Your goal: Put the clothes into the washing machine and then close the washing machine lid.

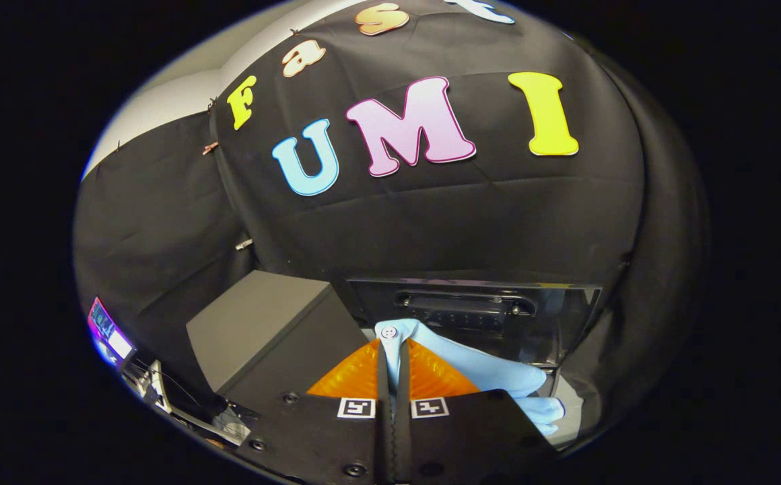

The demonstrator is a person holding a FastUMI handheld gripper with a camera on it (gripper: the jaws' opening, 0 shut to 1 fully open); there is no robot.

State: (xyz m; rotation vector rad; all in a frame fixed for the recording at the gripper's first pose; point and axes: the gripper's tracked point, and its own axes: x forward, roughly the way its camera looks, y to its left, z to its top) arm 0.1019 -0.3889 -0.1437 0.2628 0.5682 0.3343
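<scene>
Tongs [392, 364] seemingly clamped on blue garment [471, 367].

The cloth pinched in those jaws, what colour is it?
Light blue, with a small pale button; the garment is clearest in the gripper view, clamped by the gripper.

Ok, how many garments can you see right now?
1: a light blue garment, pinched between the gripper fingers and trailing right, before the washing machine. Others may be hidden.

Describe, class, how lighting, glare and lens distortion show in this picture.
Gripper view: fisheye bends the washing machine lid; glare glints along its glossy edge; booth dim; light blue garment sharp and bright, pinched in the hand-held gripper.
</scene>
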